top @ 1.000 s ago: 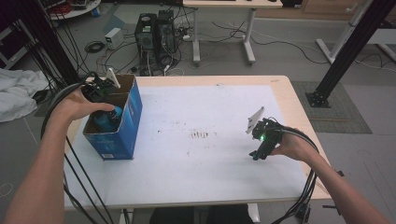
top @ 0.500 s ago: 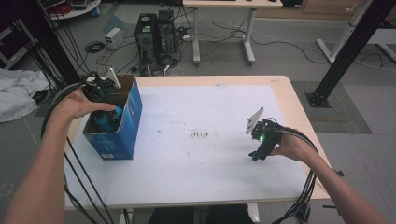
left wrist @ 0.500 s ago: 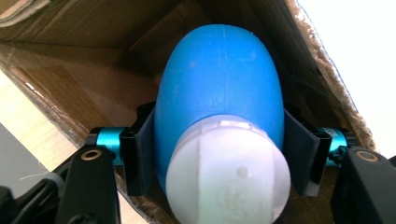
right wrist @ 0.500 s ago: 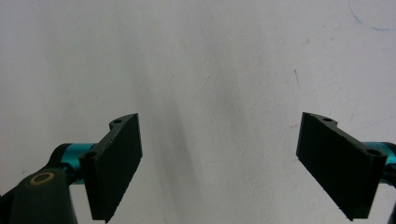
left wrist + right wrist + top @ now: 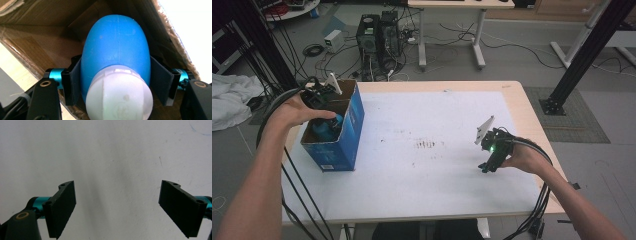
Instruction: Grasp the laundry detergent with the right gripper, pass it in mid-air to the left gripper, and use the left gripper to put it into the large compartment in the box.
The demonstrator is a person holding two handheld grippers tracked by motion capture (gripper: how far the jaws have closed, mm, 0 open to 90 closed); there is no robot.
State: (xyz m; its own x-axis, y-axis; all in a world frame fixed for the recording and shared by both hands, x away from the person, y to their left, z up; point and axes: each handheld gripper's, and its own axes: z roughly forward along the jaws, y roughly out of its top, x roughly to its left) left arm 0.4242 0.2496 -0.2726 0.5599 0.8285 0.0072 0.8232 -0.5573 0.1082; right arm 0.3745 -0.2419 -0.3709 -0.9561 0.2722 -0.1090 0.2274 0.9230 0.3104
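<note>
Since the earlier frames both hands have kept their places, and the one change is that the left gripper's (image 5: 323, 97) jaws have just been opening around the blue bottle (image 5: 116, 47), which sits between them down inside the blue cardboard box (image 5: 354, 120) at the tabletop's (image 5: 512, 95) left edge. The left forearm reaches forward with the hand over the box's open top, fingers (image 5: 71, 82) still touching the bottle's sides; the right gripper (image 5: 117, 205) rests low over the white sheet (image 5: 437, 165), fingers spread wide with nothing between them. The box's small print cannot be read.
</note>
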